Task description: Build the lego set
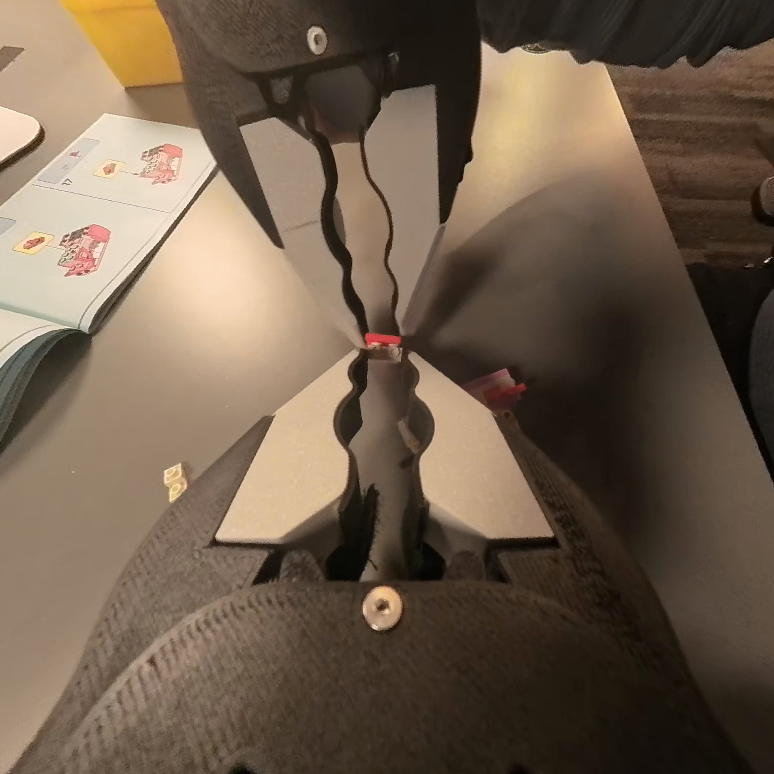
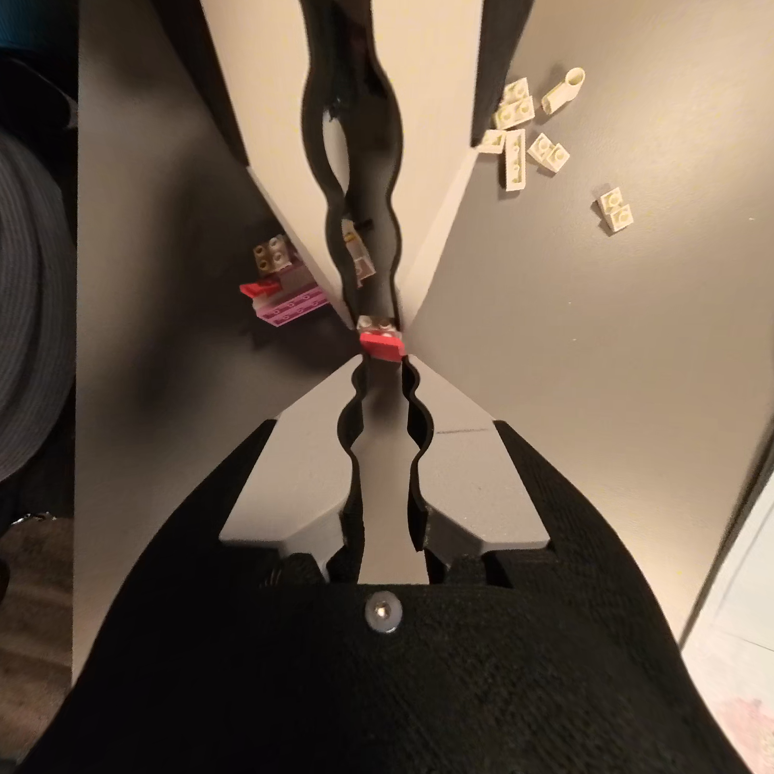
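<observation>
We are bringing the two tongs tip to tip above the desk [image 1: 176,360], so the pieces meet: left tongs [image 1: 383,354] gripping a grey brick [image 1: 387,355], right tongs [image 2: 382,351] clamping a red plate [image 2: 382,347]. Only the right view is showing us the loose cream bricks [image 2: 519,125]; only the left, the open booklet [image 1: 92,234].

Left wrist view: looking steeply down, close above the grey table [image 1: 176,377]. Right wrist view: likewise steep and close, facing the opposite way. Shared: the table's near edge strip, where the pink brick build [image 2: 289,303] stands.
</observation>
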A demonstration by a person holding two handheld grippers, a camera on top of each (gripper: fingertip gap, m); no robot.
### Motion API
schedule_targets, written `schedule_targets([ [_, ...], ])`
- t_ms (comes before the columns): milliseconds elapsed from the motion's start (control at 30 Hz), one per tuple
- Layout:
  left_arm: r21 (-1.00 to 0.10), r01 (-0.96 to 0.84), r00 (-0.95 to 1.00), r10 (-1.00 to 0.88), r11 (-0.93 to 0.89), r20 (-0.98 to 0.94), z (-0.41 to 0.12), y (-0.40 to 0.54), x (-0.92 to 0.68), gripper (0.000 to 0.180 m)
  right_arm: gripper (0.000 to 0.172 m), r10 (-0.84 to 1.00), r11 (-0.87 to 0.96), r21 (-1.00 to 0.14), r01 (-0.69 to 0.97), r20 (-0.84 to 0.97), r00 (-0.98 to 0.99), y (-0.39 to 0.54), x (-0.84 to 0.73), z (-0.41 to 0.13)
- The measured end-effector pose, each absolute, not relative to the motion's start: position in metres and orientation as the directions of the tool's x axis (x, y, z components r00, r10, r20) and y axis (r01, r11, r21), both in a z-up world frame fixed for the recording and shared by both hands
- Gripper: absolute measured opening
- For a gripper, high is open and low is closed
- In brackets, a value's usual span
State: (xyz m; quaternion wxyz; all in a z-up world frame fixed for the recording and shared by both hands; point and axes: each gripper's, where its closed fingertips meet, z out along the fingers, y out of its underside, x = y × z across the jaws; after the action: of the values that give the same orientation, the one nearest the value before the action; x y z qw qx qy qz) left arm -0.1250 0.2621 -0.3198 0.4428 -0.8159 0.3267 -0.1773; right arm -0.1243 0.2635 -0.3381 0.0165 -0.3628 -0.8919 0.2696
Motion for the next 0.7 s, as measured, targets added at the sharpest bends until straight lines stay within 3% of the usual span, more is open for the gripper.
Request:
schedule_targets([
  [700, -0.836, -0.379, 0.725, -0.689, -0.396, -0.002, -0.3232, 0.2646, -0.1235, 0.015, 0.015, 0.663, 0.537, -0.565, 0.626, -0.176, -0.728, 0.2641, -0.1236, -0.3390],
])
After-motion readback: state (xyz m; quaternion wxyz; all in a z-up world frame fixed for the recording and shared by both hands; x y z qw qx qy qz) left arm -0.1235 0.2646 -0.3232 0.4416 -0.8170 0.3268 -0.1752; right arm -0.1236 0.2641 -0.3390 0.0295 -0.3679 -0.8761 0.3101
